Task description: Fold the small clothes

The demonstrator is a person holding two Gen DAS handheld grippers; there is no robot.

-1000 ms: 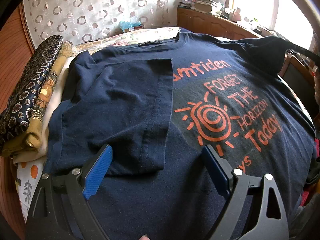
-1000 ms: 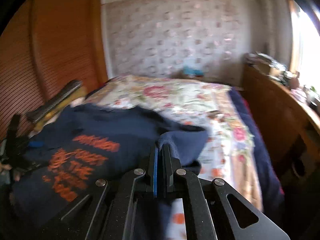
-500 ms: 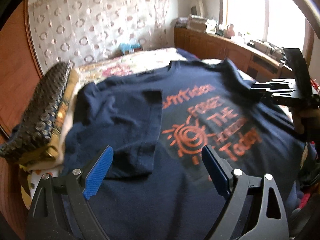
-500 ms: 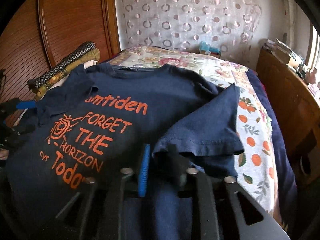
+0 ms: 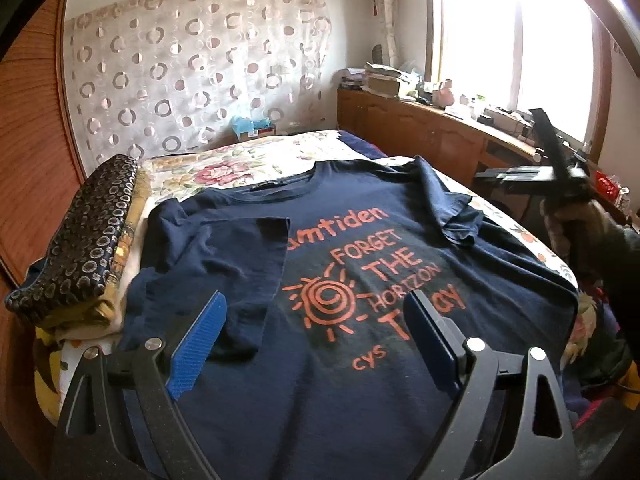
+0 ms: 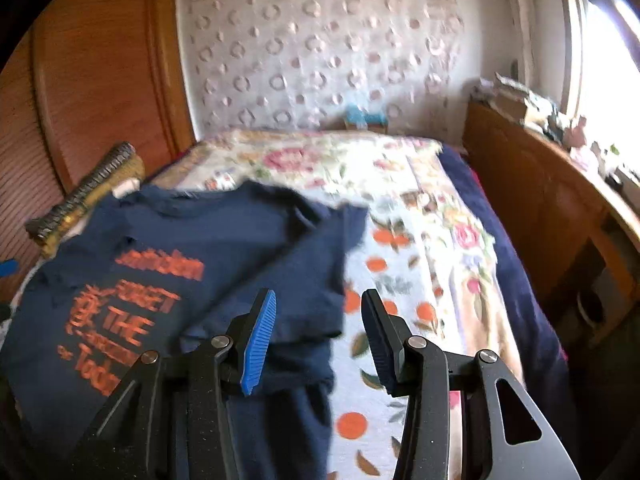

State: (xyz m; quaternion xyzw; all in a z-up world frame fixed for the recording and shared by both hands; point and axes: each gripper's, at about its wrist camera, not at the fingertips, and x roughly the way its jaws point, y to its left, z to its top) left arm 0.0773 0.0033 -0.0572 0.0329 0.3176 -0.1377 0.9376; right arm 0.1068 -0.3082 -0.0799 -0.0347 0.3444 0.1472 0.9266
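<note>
Nearest, left gripper (image 5: pixel 316 346) hangs over the navy T-shirt's (image 5: pixel 360 380) hem, jaws wide and empty; right gripper (image 6: pixel 318 340) at the shirt's right edge, jaws opening, nothing pinched. Shirt lies print-up on the flowered bed (image 6: pixel 424 240), both sleeves turned inward. Far left, folded stack (image 5: pixel 88 240) touches it.

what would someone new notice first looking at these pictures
First, the navy t-shirt with orange lettering and a sun print, spread face up over the flowered bedspread, its left sleeve folded in over the chest. Next, the left gripper held wide open above the shirt's lower part, with nothing between its blue pads. A stack of folded patterned cloths sits at the shirt's left, against the wooden panel.
</note>
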